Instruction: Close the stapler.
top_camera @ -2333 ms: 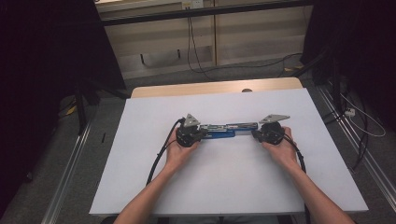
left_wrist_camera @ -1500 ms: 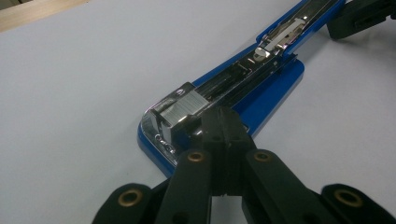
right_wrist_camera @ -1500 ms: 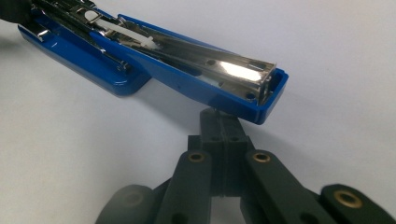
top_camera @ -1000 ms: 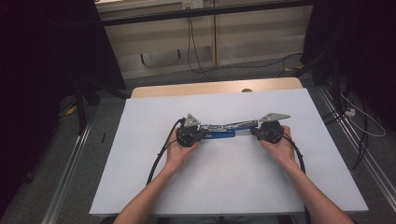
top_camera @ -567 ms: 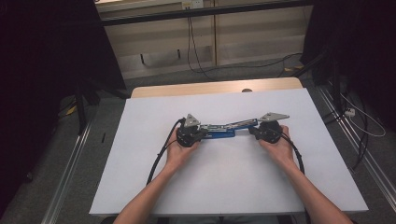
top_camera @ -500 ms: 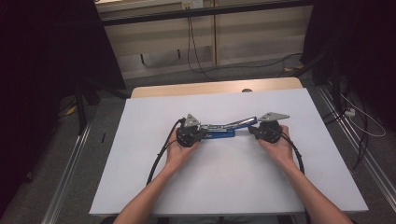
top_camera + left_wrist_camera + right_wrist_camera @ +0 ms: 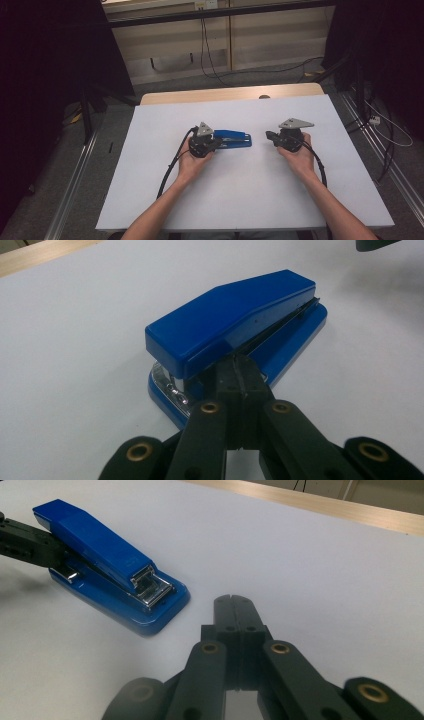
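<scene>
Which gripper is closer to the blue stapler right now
Left. The left gripper, jaws shut, has its tips at the stapler's hinge end. The right gripper, also shut, sits apart from its front end across bare table.

We see a blue stapler (image 7: pixel 232 138) lying flat, closed, mid-table on white surface; metal mouth end faces right, approx. parallel w/ table's near edge.

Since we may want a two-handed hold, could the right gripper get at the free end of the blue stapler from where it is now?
Probably yes: bare white table lies between the right gripper and the blue stapler, and that end faces it.
</scene>
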Available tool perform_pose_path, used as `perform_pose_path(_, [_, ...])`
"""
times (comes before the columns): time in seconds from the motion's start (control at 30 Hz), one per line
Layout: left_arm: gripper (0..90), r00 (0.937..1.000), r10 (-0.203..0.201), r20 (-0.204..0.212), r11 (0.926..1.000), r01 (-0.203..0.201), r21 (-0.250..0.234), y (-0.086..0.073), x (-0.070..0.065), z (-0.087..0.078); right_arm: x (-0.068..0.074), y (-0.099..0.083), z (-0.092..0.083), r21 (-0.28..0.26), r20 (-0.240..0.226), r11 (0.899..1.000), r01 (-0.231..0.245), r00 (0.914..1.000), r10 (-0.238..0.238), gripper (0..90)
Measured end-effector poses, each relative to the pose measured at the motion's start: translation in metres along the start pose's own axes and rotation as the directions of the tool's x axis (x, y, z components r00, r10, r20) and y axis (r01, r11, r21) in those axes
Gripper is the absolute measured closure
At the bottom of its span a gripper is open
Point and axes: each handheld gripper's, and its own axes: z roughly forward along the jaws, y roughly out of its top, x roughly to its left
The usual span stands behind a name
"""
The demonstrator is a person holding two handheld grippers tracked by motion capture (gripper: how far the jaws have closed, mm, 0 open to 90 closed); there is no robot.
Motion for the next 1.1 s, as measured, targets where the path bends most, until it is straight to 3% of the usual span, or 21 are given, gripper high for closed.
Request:
perform_pose_path(0.23, [90.0,0.9999,-0.01,-0.005,0.9999,0.01,0.006,0.0,0.001,-0.001,0.0,0.003,-0.003,-0.038,-0.003,0.999,-0.017,0.9999,0.017,90.0])
perform_pose_path(0.33, [88.1,0.9988,-0.049,0.007,0.9988,0.049,-0.003,-0.002,0.0,-0.003,0.0,0.003,-0.003,-0.04,-0.003,0.999,-0.017,0.9999,0.017,90.0])
perform_pose_path(0.43, [87.9,0.9995,-0.031,0.0,0.9995,0.031,0.005,-0.003,-0.001,-0.007,0.0,0.002,-0.004,-0.04,-0.004,0.999,-0.017,0.9999,0.016,90.0])
perform_pose_path(0.67, [87.0,0.9987,-0.044,0.025,0.999,0.045,-0.008,0.0,-0.002,-0.013,-0.001,0.002,-0.007,-0.056,-0.016,0.998,-0.023,0.9996,0.023,89.8])
perform_pose_path(0.7, [86.3,0.9971,-0.065,0.038,0.9977,0.066,-0.014,0.0,-0.004,-0.013,-0.001,0.002,-0.007,-0.057,-0.021,0.998,-0.027,0.9994,0.026,88.8])
perform_pose_path(0.77, [85.4,0.9977,-0.052,0.043,0.9985,0.053,-0.013,0.001,-0.006,-0.015,0.0,0.002,-0.007,-0.058,-0.024,0.998,-0.028,0.9994,0.027,87.4])
perform_pose_path(0.93, [72.8,0.9973,-0.054,0.051,0.998,0.055,-0.032,0.003,-0.008,-0.019,0.004,0.003,-0.007,-0.055,-0.028,0.998,-0.027,0.9993,0.025,74.9])
perform_pose_path(1.0, [69.0,0.9981,-0.046,0.041,0.9983,0.048,-0.035,0.002,-0.007,-0.021,0.006,0.003,-0.008,-0.054,-0.036,0.998,-0.031,0.9989,0.029,66.2])
perform_pose_path(1.1, [56.0,0.9974,-0.07,0.016,0.9964,0.071,-0.047,0.001,-0.008,-0.022,0.009,0.004,-0.01,-0.053,-0.039,0.998,-0.017,0.9991,0.015,57.9])
